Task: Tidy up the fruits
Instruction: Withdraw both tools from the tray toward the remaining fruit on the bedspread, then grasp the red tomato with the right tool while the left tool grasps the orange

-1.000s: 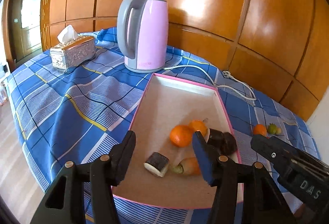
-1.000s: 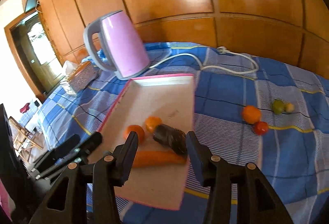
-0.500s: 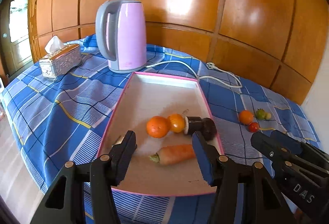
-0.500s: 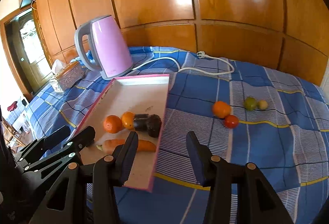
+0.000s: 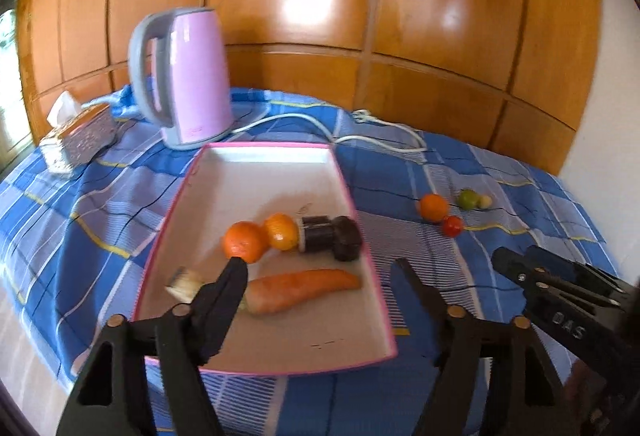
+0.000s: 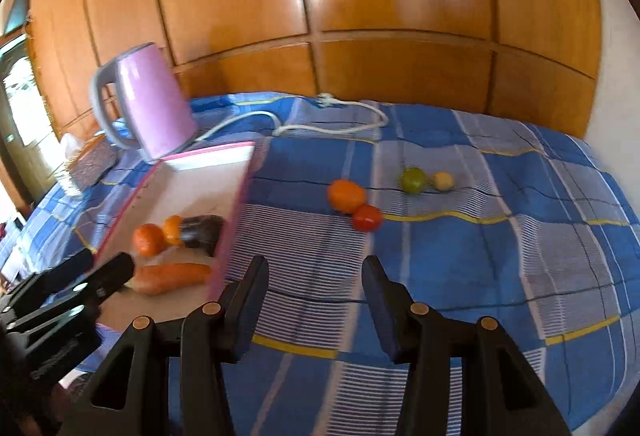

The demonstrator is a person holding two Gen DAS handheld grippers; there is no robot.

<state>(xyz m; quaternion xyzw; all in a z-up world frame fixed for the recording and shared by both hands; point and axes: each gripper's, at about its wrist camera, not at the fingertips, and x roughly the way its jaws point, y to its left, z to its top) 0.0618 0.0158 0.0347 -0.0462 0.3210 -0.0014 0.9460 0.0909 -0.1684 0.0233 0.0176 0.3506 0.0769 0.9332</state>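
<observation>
A pink-rimmed white tray (image 5: 362, 232) (image 6: 236, 204) holds two oranges (image 5: 245, 246), a dark eggplant piece (image 5: 330, 236), a carrot (image 5: 300, 290) and a pale cut piece (image 5: 184, 282). On the blue cloth to its right lie an orange (image 6: 346, 195), a red tomato (image 6: 367, 217), a green fruit (image 6: 413, 180) and a small yellow fruit (image 6: 443, 181). My left gripper (image 5: 320, 272) is open and empty over the tray's near end. My right gripper (image 6: 316, 272) is open and empty over the cloth, short of the loose fruits.
A pink electric kettle (image 5: 184, 76) stands behind the tray, its white cord (image 5: 360, 132) trailing right. A silver tissue box (image 5: 76, 140) sits at the far left. A wooden panel wall (image 5: 360, 16) closes the back. The table's edge runs close below both grippers.
Both grippers have swung to the right and pulled back. The right gripper now faces the loose fruits on the cloth instead of the tray. Both stay open.
</observation>
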